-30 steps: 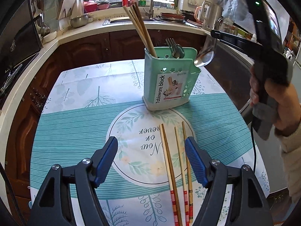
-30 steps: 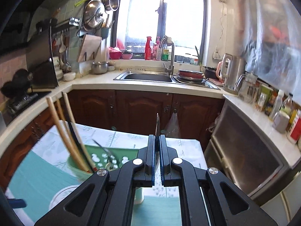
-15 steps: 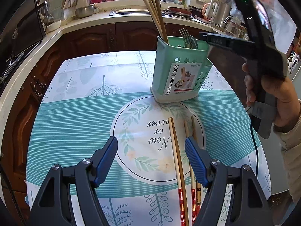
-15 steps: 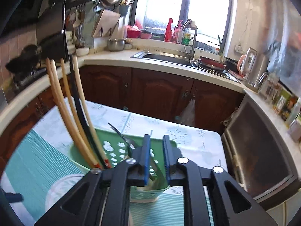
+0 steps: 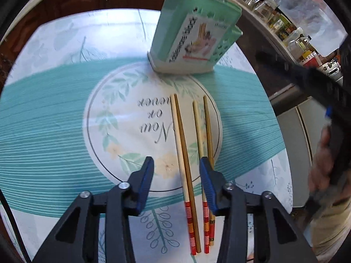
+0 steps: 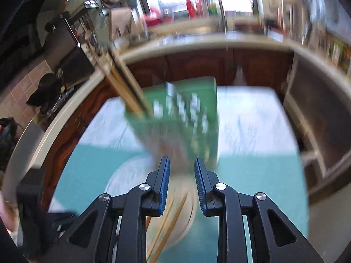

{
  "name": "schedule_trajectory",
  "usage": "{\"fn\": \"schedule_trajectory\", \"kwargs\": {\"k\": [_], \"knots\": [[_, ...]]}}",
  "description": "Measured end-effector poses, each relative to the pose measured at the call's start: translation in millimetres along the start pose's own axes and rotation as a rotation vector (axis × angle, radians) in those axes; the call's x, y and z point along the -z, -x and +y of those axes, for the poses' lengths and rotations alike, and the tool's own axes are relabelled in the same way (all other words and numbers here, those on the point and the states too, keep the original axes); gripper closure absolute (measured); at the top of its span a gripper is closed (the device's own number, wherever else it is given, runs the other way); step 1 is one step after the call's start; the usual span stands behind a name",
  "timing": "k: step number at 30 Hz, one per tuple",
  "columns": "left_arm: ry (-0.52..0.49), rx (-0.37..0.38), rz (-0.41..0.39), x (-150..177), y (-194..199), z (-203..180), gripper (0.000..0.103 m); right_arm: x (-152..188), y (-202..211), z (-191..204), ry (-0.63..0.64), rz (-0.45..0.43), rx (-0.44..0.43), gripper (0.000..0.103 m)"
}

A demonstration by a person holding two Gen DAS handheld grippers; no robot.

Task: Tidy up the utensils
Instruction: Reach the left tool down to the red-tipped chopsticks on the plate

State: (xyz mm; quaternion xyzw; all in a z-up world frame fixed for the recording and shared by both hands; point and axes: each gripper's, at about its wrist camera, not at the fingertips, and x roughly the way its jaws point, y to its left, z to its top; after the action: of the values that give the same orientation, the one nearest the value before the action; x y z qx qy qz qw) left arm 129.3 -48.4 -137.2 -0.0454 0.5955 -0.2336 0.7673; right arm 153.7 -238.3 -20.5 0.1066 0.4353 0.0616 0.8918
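My left tongs (image 5: 176, 171) hang low over the counter (image 5: 43, 120), spread wide and holding nothing. Between their blue pads lies the left pair of chopsticks (image 5: 183, 160), flat on the cloth, thin ends pointing far and red-banded ends near. The second pair (image 5: 203, 131) lies just to the right, and my right pad (image 5: 207, 182) covers part of it, so I cannot tell whether it touches. Beyond the chopstick tips stands the green holder (image 5: 193, 35) (its label faces me), with fork tines showing at its rim.

My right tongs (image 6: 181, 175) are parted about halfway and empty, pointing down at the holder (image 6: 186, 118); this view is badly smeared, but long chopsticks (image 6: 122, 81) seem to lean out of its left side.
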Motion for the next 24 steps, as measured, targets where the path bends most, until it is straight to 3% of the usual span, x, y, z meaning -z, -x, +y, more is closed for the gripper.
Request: {"fn": "schedule_trajectory", "kwargs": {"k": [3,8,10,24], "knots": [[-0.003,0.017,0.061,-2.5,-12.1,-2.5,0.069,43.0,-5.3,-8.6,-0.061,0.101,-0.049,0.080],[-0.013,-0.007,0.138,-6.0,-30.9,-8.7,0.084,88.9,-10.2,-11.7,-0.123,0.186,-0.079,0.080],[-0.011,-0.022,0.162,-7.5,-38.3,-10.6,0.089,97.0,-9.9,-10.9,-0.139,0.198,-0.087,0.080],[-0.034,-0.053,0.208,-8.3,-55.8,-24.4,0.089,101.1,-17.1,-22.4,-0.157,0.224,-0.097,0.080]]}}
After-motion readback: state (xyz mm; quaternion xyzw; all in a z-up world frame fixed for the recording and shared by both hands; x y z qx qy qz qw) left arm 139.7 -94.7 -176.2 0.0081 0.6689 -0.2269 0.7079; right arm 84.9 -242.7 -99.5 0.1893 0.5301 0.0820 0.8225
